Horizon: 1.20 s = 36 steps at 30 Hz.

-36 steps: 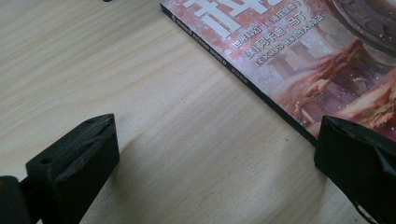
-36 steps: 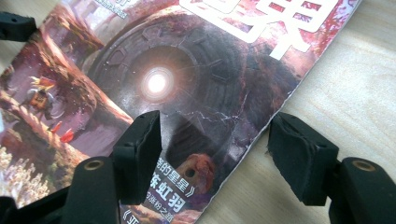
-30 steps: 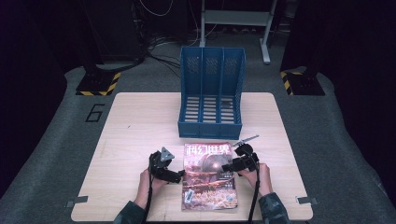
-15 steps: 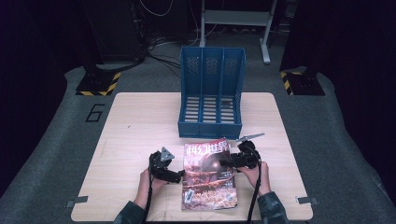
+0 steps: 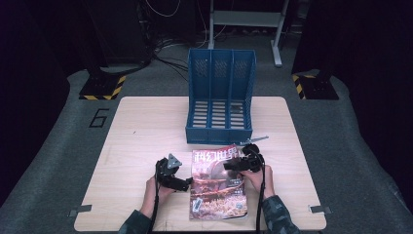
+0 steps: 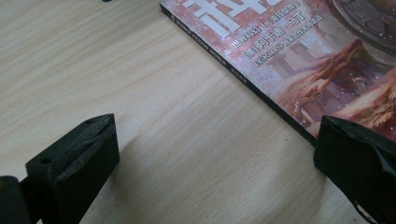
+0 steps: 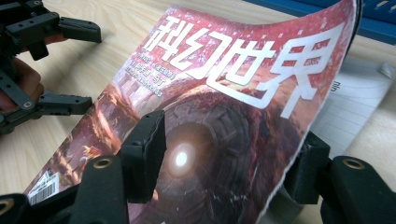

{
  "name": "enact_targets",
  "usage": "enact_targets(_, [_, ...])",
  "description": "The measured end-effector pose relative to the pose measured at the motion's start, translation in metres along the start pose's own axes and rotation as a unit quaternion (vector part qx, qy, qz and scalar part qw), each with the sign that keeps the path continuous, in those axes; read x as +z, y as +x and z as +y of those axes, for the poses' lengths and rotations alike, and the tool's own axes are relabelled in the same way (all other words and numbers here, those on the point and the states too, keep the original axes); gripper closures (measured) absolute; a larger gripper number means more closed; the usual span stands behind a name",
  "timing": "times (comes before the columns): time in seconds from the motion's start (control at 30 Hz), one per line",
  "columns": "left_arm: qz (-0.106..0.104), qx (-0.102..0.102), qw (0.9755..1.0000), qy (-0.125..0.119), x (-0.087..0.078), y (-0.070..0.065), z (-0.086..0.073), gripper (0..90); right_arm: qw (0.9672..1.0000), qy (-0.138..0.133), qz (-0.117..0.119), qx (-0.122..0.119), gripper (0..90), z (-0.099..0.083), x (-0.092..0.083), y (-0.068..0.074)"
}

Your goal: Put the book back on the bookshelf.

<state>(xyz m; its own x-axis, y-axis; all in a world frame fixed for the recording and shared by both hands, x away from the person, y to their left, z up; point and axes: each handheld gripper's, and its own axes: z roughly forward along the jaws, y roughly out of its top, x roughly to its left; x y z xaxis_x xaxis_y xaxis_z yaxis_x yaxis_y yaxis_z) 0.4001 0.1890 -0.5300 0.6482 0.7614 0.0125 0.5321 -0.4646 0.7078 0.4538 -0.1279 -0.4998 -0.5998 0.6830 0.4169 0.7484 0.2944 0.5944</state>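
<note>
A magazine with a reddish cover and large white characters is seen lying on the bench, between the two grippers, with its spine toward the left gripper. Its front cover is lifted and bowed upward at the far right corner, so that pale inner pages are exposed beneath it in the right gripper view.

The right gripper is held over the upper right part of the magazine. Its jaws are half spread and have just been closing a little; the raised cover edge is caught between them, one jaw lying on the printed face and the other below the edge. Whether the pads actually press on the cover cannot be told. The right hand is placed behind the gripper, with the forearm brought in from the near edge of the bench and the gripper pointed left and away from the person.

The left gripper is held low at the magazine's spine, pointed rightward. Its jaws are spread wide, with bare bench between them; in the left gripper view one jaw is seen just at the spine edge, the other well off on the wood. The left hand is wrapped round the gripper body.

Beyond both grippers, a blue three-slot file holder is stood upright on the bench.
</note>
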Motion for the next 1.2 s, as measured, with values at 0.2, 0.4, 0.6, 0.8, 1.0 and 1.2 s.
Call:
enact_targets(0.2, [0.000, -0.001, 1.0000, 0.000, 0.000, 0.000, 0.000, 0.1, 0.9999, -0.002, -0.006, 0.008, 43.9, 0.002, 0.007, -0.001])
enact_targets(0.4, [0.000, -0.001, 1.0000, -0.003, 0.000, 0.000, 0.000, 0.1, 0.9996, -0.011, -0.013, 0.023, 55.8, 0.000, 0.007, -0.004])
enact_targets(0.6, [0.001, -0.001, 1.0000, -0.003, 0.000, 0.000, 0.000, 0.1, 0.9990, -0.020, -0.018, 0.036, 72.8, -0.004, 0.005, -0.007])
enact_targets(0.8, [0.000, -0.001, 1.0000, -0.002, 0.000, 0.000, 0.000, 0.1, 0.9984, -0.048, -0.005, 0.030, 85.5, -0.008, -0.001, -0.003])
enact_targets(1.0, [-0.003, -0.006, 1.0000, -0.004, 0.000, 0.001, 0.000, 0.3, 0.9974, -0.069, 0.007, 0.016, 88.9, -0.008, -0.006, 0.003])
enact_targets(1.2, [-0.015, -0.026, 0.9994, -0.016, -0.001, 0.004, 0.000, 0.1, 0.9962, -0.086, 0.011, -0.003, 89.3, -0.008, -0.012, 0.012])
